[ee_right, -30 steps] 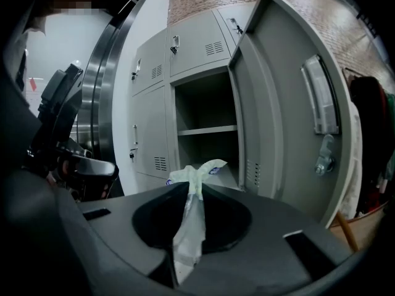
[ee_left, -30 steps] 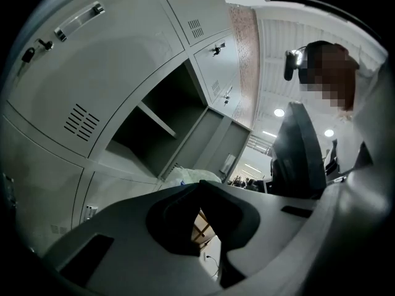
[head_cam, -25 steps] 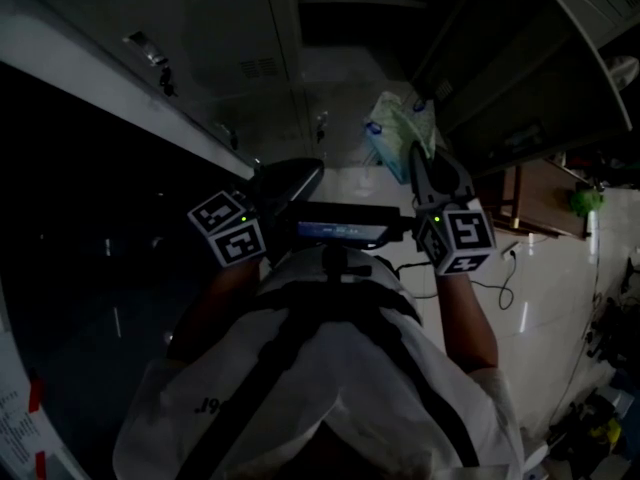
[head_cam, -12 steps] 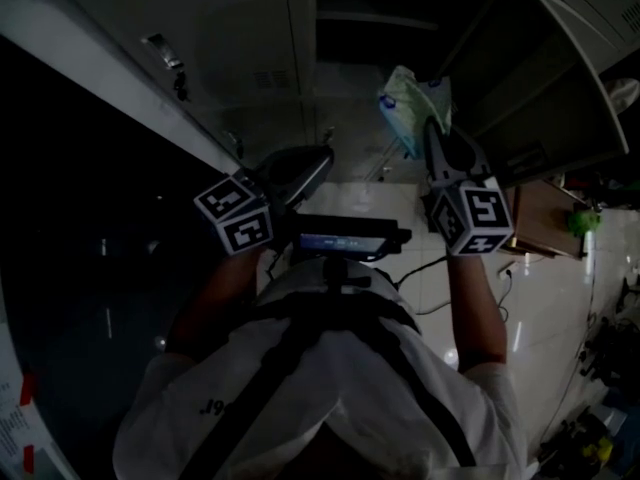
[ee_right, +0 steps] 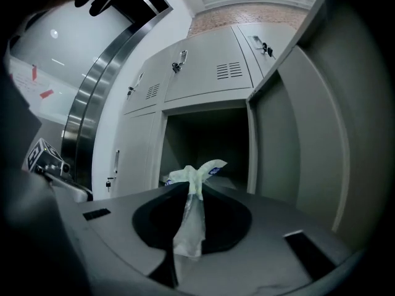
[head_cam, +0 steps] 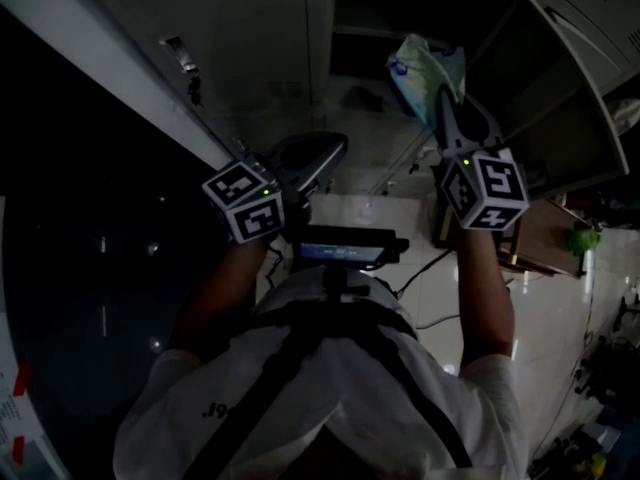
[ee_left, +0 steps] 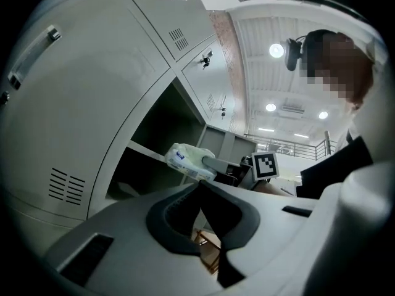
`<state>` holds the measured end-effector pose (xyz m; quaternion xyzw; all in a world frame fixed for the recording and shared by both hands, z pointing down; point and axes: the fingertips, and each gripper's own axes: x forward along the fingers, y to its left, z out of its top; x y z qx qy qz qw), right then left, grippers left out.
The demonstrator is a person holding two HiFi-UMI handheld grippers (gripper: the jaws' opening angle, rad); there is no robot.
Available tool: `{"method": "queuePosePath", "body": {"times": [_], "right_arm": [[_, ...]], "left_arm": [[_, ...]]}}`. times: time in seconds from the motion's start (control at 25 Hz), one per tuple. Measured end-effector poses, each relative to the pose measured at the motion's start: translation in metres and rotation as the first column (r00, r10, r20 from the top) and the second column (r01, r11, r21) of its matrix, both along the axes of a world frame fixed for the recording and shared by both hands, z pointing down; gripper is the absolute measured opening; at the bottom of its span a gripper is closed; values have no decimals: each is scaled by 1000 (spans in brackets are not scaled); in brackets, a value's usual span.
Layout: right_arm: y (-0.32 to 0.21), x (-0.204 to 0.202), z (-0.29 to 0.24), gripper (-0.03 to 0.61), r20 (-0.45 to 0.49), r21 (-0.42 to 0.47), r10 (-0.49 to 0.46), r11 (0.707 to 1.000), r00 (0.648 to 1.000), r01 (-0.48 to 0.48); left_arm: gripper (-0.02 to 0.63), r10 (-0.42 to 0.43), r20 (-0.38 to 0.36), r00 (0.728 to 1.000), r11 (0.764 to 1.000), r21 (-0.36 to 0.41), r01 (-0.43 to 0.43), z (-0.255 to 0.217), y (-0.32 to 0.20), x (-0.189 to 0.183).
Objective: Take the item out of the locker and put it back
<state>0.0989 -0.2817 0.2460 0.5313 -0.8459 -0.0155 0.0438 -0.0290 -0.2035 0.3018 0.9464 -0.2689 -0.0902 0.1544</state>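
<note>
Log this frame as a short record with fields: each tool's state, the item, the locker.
right tool: shut on a fold of the pale green plastic pack
left tool: shut, nothing between its jaws
pack position: held in the air in front of the open compartment
compartment door: swung open, to the right of the opening
neighbouring locker doors: closed

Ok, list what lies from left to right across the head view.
From the left: small dark metal door latch → left tool → pale green plastic packet → brown wooden piece of furniture → small green object.
</note>
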Motion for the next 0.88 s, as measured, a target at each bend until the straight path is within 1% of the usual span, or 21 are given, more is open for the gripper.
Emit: {"method": "queuePosePath", "body": {"times": [0.08, 0.2, 0.48, 0.68, 0.88], "right_arm": [[-8, -4, -8, 44, -3, 14, -1, 1000, 1000, 1], [-20, -11, -18, 44, -16, 31, -4, 999, 1000, 5], [-58, -23, -40, 44, -61, 74, 14, 997, 998, -9], [-94, -28, -45, 44, -102, 83, 52, 996, 993, -44], [-132, -37, -43, 44, -152, 70, 78, 995, 985, -68]], "left_arm": [[3, 9, 0, 1000, 1000, 7, -9, -2, -2, -1], [3, 2, -16, 1000, 1000, -12, -3, -8, -4, -2], [3, -3, -11, 1000, 1000, 16, 3, -22, -13, 2], [3, 0, -8, 1000, 1000, 29, 1, -28, -19, 3], [3, -11, -6, 1000, 999, 39, 11, -34, -26, 1]]}}
